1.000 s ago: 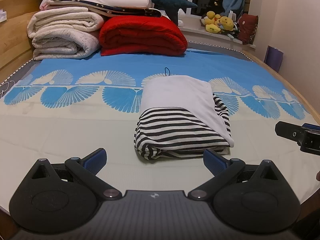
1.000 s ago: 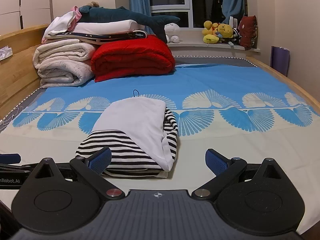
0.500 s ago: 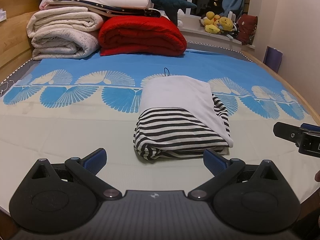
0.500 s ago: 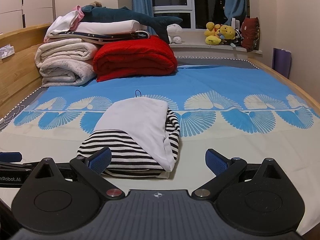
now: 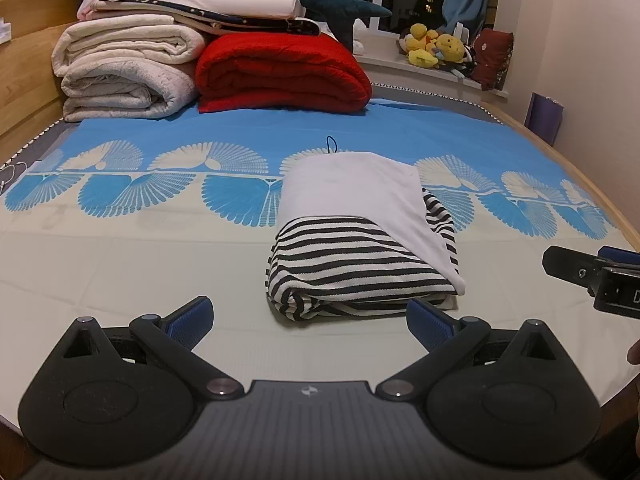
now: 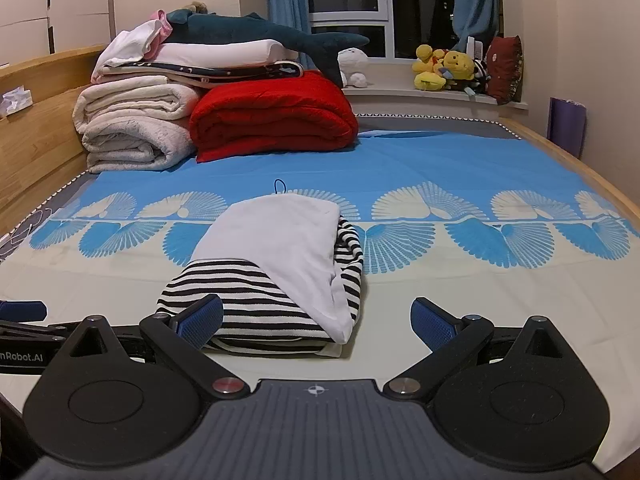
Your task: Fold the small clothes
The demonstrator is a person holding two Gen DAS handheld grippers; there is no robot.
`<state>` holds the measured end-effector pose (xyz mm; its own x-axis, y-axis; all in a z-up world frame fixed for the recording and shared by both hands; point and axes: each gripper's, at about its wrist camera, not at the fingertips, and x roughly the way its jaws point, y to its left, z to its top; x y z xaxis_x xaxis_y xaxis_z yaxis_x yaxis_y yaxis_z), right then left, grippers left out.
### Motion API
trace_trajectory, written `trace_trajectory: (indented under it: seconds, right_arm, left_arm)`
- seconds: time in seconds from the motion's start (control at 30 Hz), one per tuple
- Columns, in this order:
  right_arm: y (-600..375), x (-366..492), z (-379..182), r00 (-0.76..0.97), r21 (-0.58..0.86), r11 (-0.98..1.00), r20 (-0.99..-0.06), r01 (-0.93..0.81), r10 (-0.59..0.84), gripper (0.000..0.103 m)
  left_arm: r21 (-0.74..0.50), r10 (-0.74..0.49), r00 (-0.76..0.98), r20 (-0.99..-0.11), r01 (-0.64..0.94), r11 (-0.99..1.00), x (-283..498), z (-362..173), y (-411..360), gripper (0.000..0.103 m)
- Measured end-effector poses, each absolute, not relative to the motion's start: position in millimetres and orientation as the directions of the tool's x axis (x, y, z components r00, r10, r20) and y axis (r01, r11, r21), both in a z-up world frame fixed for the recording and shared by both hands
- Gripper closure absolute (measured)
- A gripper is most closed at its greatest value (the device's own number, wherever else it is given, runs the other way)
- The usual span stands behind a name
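— How far along are you with the folding?

— As I judge it, this piece is done. The striped garment (image 5: 360,264) lies on the bed (image 5: 120,272) as a compact bundle, a white panel wrapped over its top and down one side. It sits just ahead of my left gripper (image 5: 310,314), a little toward that gripper's right finger, and ahead of my right gripper (image 6: 316,318), toward its left finger.

— Are you holding it?

— No. Both grippers are spread wide with nothing between the fingers. In the right wrist view the left pad overlaps the bundle's near corner, but I cannot tell whether it touches the cloth.

— Is the fold tidy?

— Mostly. The near edge shows stacked layers, and a pale strip peeks out under the corner nearest my right gripper. A small blue loop (image 5: 331,145) sticks out at the far end.

— What's left?

— Perhaps tucking that corner, then setting the bundle aside. I see no other loose small clothes on the sheet; beyond the bundle there are only the rolled white blankets (image 5: 124,76) and the red blanket (image 5: 280,76), already stacked.
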<state>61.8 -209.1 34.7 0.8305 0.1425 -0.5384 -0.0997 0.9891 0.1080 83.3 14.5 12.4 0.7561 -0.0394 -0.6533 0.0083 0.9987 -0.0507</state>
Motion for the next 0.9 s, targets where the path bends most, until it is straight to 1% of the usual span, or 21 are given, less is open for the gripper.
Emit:
trace_trajectory:
  seconds: [0.9]
  right_arm:
    - [-210.0,62.8,33.2,0.831,0.101,0.989,-0.536,-0.112,0.148,0.003]
  left_arm:
    - [-0.045,-0.055,0.765,-0.642,0.033,0.998,85.1,10.9,14.9,0.0]
